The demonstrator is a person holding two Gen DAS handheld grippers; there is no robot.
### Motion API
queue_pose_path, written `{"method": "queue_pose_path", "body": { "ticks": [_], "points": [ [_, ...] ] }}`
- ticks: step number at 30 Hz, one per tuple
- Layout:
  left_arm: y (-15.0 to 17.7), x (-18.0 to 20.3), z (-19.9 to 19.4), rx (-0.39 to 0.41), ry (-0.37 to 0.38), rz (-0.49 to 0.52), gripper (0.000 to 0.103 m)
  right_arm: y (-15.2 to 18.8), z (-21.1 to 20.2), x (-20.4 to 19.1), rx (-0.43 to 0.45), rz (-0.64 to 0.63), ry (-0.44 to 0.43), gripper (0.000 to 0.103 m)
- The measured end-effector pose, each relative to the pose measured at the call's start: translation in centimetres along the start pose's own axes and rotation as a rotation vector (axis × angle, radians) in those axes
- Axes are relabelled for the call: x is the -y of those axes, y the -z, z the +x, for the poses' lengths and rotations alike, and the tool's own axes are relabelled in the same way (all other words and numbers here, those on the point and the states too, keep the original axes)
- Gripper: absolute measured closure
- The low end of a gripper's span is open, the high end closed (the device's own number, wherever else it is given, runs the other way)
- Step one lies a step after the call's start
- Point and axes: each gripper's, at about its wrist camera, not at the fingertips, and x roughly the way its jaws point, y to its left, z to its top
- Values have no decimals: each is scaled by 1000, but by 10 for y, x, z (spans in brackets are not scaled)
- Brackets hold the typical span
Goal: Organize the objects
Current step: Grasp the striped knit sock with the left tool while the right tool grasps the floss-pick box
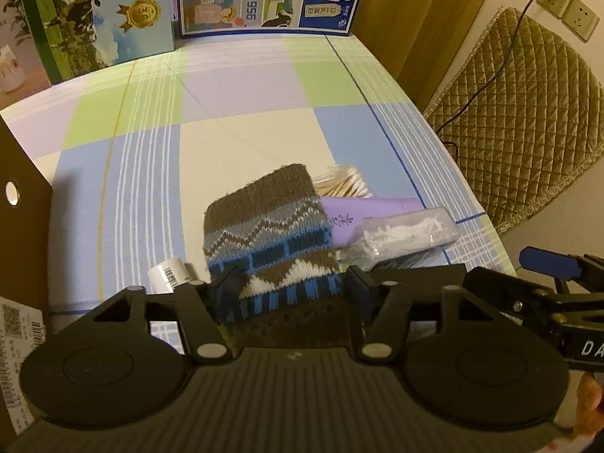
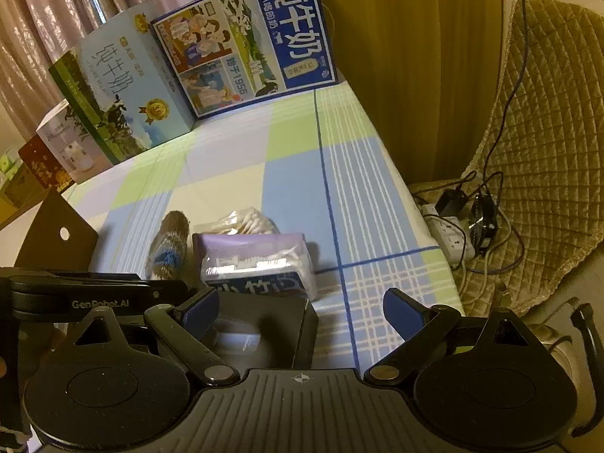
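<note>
My left gripper (image 1: pixel 292 283) is shut on a knitted brown, grey and blue sock (image 1: pixel 270 234) and holds it upright over the checked tablecloth. The sock also shows in the right wrist view (image 2: pixel 170 245). Beside it lie a purple tissue pack (image 1: pixel 370 211), a clear box of white floss picks (image 1: pixel 407 232) and a bag of cotton swabs (image 1: pixel 343 185). A white bottle (image 1: pixel 168 273) lies at the left. My right gripper (image 2: pixel 302 311) is open and empty above a black box (image 2: pixel 264 334), just short of the purple pack (image 2: pixel 256 260).
Two milk cartons (image 2: pixel 241 45) (image 2: pixel 124 90) stand at the table's far edge. A brown cardboard flap (image 1: pixel 22 204) rises at the left. A quilted chair (image 2: pixel 547 151) with a power strip (image 2: pixel 449 234) and cables is off the right edge.
</note>
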Motion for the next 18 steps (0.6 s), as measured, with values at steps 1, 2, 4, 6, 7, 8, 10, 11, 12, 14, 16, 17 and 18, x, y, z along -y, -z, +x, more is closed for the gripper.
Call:
{"method": "queue_pose_path", "body": {
  "ticks": [1,2,4,6,7,8,10,11,12,14,16,17,18],
  "points": [
    [-1,-1,1,4,5,-7,54,-1,2,0,0,-1,-1,12],
    [-1,-3,1,8,14,-17,57,-3,4,0,1,-2,-3,12],
    [-2,-6,0,15,30,-30,74,-5,8,-2,-3,-4,-6,12],
    [-3,-9,-1,22,45,-36,89,-7,13,-4,-6,-7,-11,12],
    [-3,-11,-3,24,51,-37,92,-8,15,-5,-9,-9,-13,12],
    [-2,-13,-5,28,51,-38,92,-8,17,-6,-10,-11,-14,12],
    [-2,-15,-9,42,46,-38,94,-10,21,-8,-12,-15,-22,12],
    [-2,-17,-12,50,39,-39,94,-11,23,-9,-13,-17,-25,12],
    [-3,-19,-15,56,35,-42,95,-12,24,-11,-15,-21,-28,12],
    [-3,-23,-21,72,34,-55,95,-14,29,-16,-17,-34,-37,12],
    [-4,-27,-29,89,31,-65,95,-16,34,-21,-21,-51,-39,12],
    [-5,-29,-33,97,28,-71,95,-16,37,-23,-24,-59,-39,12],
    [-5,-31,-37,106,27,-77,95,-16,39,-25,-27,-66,-40,12]
  ]
}}
